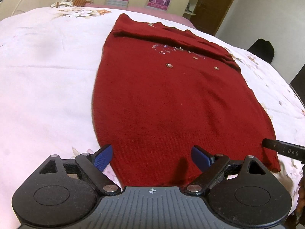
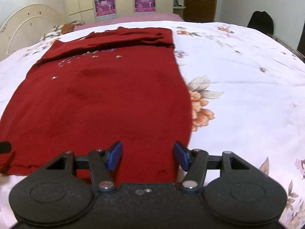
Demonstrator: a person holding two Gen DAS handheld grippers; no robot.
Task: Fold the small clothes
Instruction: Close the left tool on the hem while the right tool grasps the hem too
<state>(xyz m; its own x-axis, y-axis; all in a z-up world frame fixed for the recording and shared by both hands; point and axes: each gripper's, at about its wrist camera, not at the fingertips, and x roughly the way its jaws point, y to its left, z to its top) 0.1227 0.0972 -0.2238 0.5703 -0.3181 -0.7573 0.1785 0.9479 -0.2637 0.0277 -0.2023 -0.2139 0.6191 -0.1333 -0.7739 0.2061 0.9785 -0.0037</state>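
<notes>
I have the dark red knitted sweater [image 1: 171, 99] with small beaded flowers lying flat on the bed's white floral bedsheet [image 1: 47, 76], its hem at the near edge of the bed and its neck toward the far edge. Both sleeves are folded across the chest, so it forms a long rectangle.

My left gripper [image 1: 151, 157] stands wide, blue pads [image 1: 103, 157] apart over the hem at the sweater's left near corner, gripping nothing. My right gripper [image 2: 147, 155] is spread less wide (roughly half as far, I'd say) over the hem at the right near corner, its right pad at the sweater's side edge; the knit shows between the fingers but is not pinched.

In the left wrist view a black finger of the right gripper shows at the right, over the sweater's side edge.
</notes>
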